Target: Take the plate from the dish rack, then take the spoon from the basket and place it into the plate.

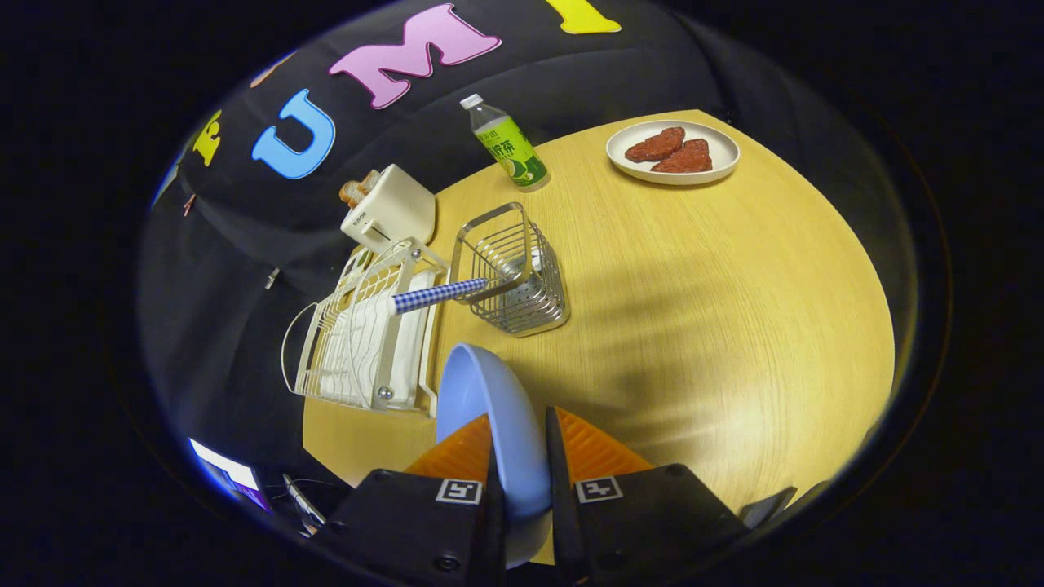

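Gripper [519, 456] fingers pinch the blue plate [489, 408] on edge, beside the dish rack [367, 334]. Lower it flat onto bare table [693, 326] before releasing; spoon [440, 295] waits in the wire basket [514, 277].

The bottle [506, 145] carries large characters on its label, perhaps too blurred to read.

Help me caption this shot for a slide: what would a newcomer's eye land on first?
First, the blue plate standing on edge, pinched between the gripper fingers above the wooden table. Just beyond it, a spoon with a checked handle leans out of the wire basket beside the white dish rack. Far across the table sits a white plate of reddish food.
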The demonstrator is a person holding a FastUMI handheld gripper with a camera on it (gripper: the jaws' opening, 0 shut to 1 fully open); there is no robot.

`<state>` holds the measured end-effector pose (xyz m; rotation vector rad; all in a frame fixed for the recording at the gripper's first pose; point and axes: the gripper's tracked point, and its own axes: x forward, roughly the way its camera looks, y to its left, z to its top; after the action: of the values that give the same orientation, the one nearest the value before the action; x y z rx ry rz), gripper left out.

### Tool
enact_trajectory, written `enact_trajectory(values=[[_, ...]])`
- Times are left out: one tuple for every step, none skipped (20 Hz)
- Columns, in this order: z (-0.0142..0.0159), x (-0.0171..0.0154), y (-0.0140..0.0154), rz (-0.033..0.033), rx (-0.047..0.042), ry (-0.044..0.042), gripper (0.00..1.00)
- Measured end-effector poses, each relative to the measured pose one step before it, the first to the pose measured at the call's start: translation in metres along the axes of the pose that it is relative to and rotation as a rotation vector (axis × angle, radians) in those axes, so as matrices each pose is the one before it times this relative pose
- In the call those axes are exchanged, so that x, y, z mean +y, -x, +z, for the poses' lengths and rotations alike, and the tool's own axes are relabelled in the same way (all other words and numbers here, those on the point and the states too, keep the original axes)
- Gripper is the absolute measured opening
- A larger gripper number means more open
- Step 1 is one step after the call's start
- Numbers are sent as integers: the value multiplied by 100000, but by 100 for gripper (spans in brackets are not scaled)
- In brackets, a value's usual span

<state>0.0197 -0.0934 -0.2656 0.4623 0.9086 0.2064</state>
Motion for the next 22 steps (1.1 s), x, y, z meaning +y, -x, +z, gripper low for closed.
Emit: enact_trajectory(values=[[257, -286, -581, 1124, -114, 573, 27], [63, -147, -545, 1328, -154, -107, 28], [58, -156, -310, 872, -197, 144, 28], [-97, -117, -99, 1010, 116, -3, 27], [222, -607, -645, -740, -171, 1189, 29], [-115, -219, 192, 206, -14, 1367, 34], [-35, -176, -129, 336, 262, 1851, 36], [-52, -625, 280, -1574, -154, 4311, 36], [55, -29, -72, 210, -1371, 4146, 36], [417, 121, 795, -120, -2781, 4892, 36], [672, 455, 628, 589, -4201, 5291, 40], [832, 693, 766, 1424, -4445, 5743, 60], [942, 732, 524, 1943, -4533, 6044, 80], [1234, 772, 538, 1095, -4248, 6527, 100], [1303, 377, 417, 614, -4722, 6788, 98], [1788, 718, 412, 978, -6009, 7392, 98], [1101, 523, 71, 1292, -3790, 4018, 98], [1157, 932, -110, 2168, -3712, 4284, 98], [806, 620, -342, 1524, -2533, 3794, 98], [407, 460, -522, 1244, -1002, 3326, 98], [2, 240, -720, 867, -16, 2774, 99], [-43, 205, -818, 292, 344, 2047, 99]])
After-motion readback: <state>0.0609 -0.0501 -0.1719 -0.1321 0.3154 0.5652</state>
